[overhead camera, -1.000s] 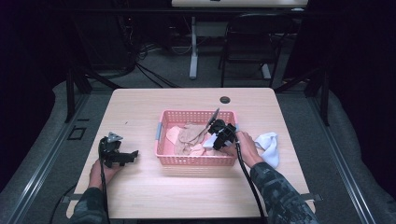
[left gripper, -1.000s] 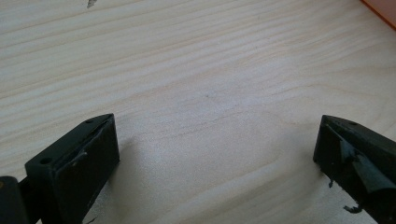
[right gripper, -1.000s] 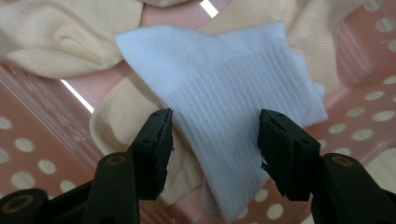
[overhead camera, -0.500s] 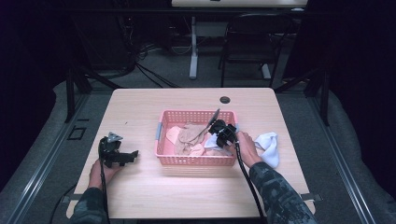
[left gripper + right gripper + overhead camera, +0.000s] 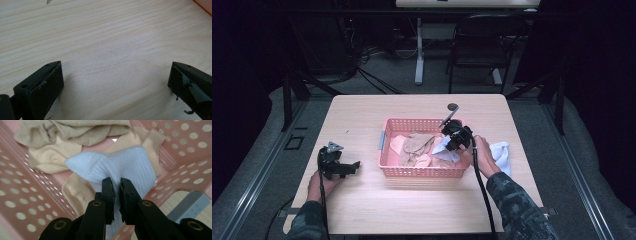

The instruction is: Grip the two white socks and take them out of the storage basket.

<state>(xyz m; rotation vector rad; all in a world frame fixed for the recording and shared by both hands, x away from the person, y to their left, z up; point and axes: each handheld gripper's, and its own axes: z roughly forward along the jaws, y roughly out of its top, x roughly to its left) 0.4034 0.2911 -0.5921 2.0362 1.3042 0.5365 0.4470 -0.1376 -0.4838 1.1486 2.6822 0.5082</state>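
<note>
Hands first, going from left to right. On the left side of the table (image 5: 362,210), the left gripper (image 5: 343,166) rests low by the front edge. Its jaws stand wide apart, and only bare wood lies between them. It holds nothing. It is well apart from the pink basket (image 5: 384,145), which sits in the middle of the table.

Inside the basket lie some tan socks (image 5: 417,145), all piled up. A white sock (image 5: 444,149) sits on top of them, at the right side of the basket. The right gripper (image 5: 451,141) is right there at it. It comes in over the basket's right wall, and its jaws point left and down into the basket. In the right gripper view, the jaws have just squeezed nearly together, and a fold of the white sock (image 5: 120,167) is pinched between them. The rest of the sock spreads out past the tips, away from the hand, above the tan socks (image 5: 75,132).

So the right hand is the one at the sock. The left hand is far from it.

Past the basket, on the right, another white cloth (image 5: 502,155) lies on the table just beside the right hand (image 5: 482,152). I think the sock needs to go up and to the right, over the basket wall, to get there.
</note>
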